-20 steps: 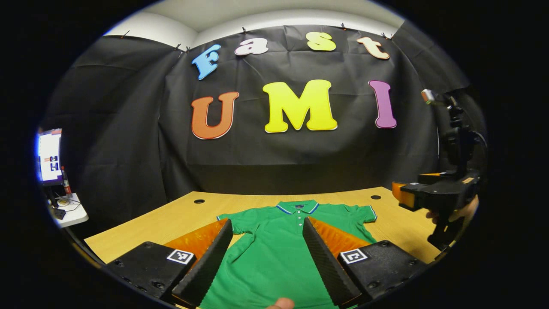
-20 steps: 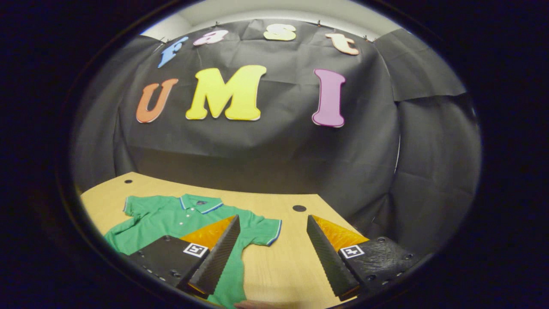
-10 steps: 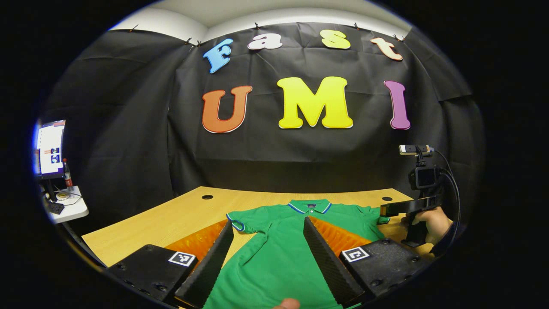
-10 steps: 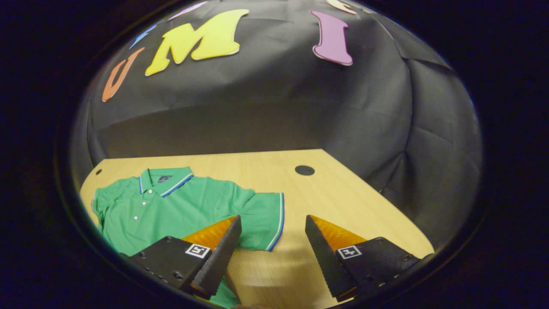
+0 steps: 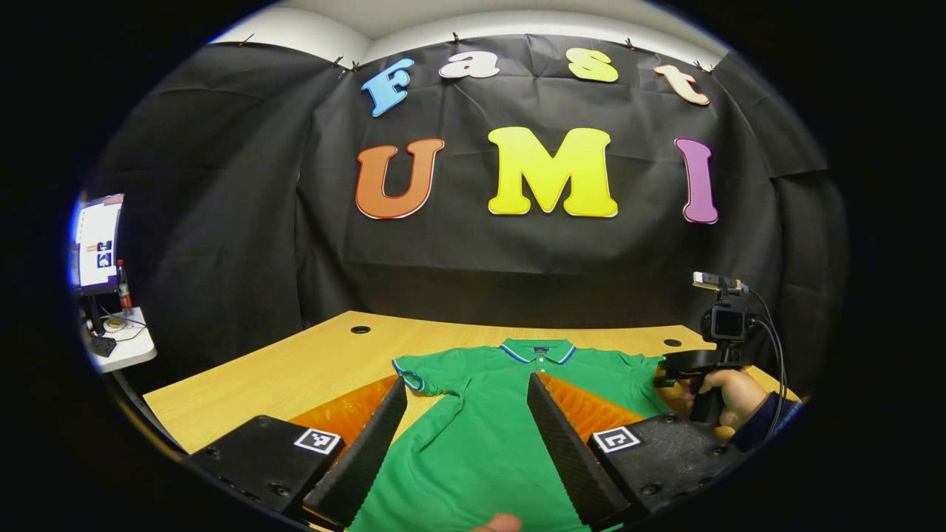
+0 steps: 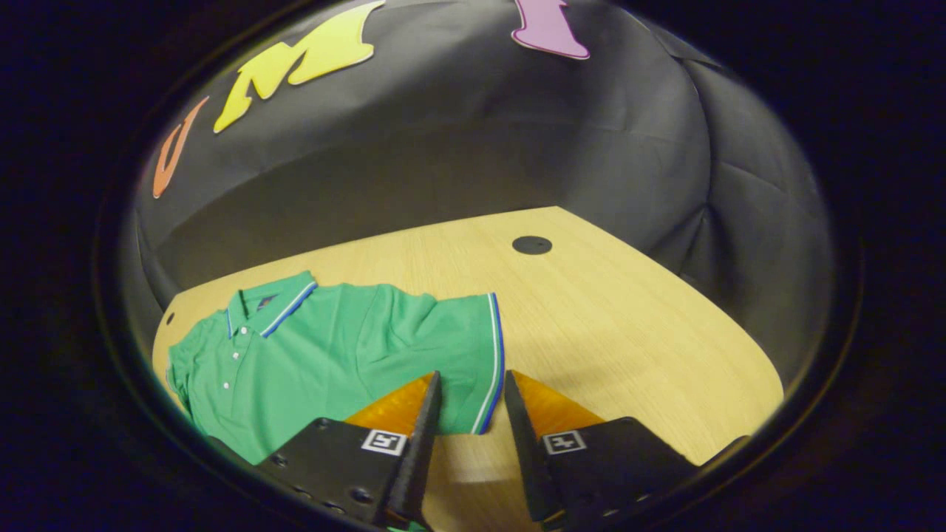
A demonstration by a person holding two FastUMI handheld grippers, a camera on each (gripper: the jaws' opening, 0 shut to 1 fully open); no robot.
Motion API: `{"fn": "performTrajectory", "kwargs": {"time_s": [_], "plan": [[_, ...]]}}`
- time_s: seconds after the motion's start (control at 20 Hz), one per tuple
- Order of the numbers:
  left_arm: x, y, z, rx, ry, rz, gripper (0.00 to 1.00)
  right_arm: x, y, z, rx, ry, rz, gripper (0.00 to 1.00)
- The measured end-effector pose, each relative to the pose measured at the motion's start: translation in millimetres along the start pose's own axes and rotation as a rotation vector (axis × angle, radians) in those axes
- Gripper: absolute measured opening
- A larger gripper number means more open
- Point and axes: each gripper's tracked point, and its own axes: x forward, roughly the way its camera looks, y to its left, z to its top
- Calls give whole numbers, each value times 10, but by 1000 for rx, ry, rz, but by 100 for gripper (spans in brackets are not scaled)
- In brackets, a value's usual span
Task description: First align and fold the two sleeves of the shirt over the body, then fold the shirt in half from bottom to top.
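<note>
A green polo shirt [image 5: 473,436] lies flat and face up on the wooden table [image 5: 295,369], collar toward the wall, both short sleeves spread out. My left gripper [image 5: 467,380] hovers open over the shirt's body, near its left sleeve [image 5: 417,369]. In the right gripper view the shirt [image 6: 332,347] lies to the left, and my right gripper [image 6: 471,377] is low over the table with its jaws narrowed on either side of the striped cuff [image 6: 494,369] of the right sleeve; a gap still shows between them. The left gripper view shows that right gripper [image 5: 665,366] held by a hand [image 5: 732,388].
Round cable holes [image 5: 361,329] [image 6: 532,244] sit near the table's back edge. A monitor [image 5: 96,240] and a small white side table [image 5: 118,343] stand off to the left. Bare wood [image 6: 606,310] stretches to the right of the sleeve. A fingertip [image 5: 497,523] shows at the bottom edge.
The right gripper has dropped toward the table and moved onto the right sleeve's cuff, and its jaws have narrowed. The left gripper has drifted slightly and stays open.
</note>
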Motion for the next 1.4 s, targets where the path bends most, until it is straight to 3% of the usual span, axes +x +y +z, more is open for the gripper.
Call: {"fn": "performTrajectory", "kwargs": {"time_s": [0.1, 0.15, 0.25, 0.35, 0.6, 0.85, 1.2, 1.35, 1.4], "plan": [[12, 14, -2, 0, 2, -3, 100, 52, 15, -3, -29, 0, 8, 29], [27, 14, -12, 1, 4, -3, 100, 33, 48, -13, -40, 3, 18, 28], [38, 27, -51, -5, 17, -3, 100, 44, 73, 8, -79, -10, 25, 8], [47, 12, -89, -13, 35, -8, 100, 20, 90, 21, -128, -27, 22, 1], [54, 52, -109, -8, 49, 4, 100, -69, 132, 135, -258, -94, -11, 1], [85, 110, -136, -26, 62, 9, 100, -230, 389, 313, -341, -178, 1, 1], [122, 149, -146, -35, 59, 14, 100, -448, 1076, 124, -458, -202, 107, 2], [143, 116, -218, -46, 80, -1, 100, -519, 1328, -18, -486, -204, 160, 5], [151, 112, -220, -42, 79, -1, 100, -556, 1382, -58, -478, -195, 177, 10]]}}
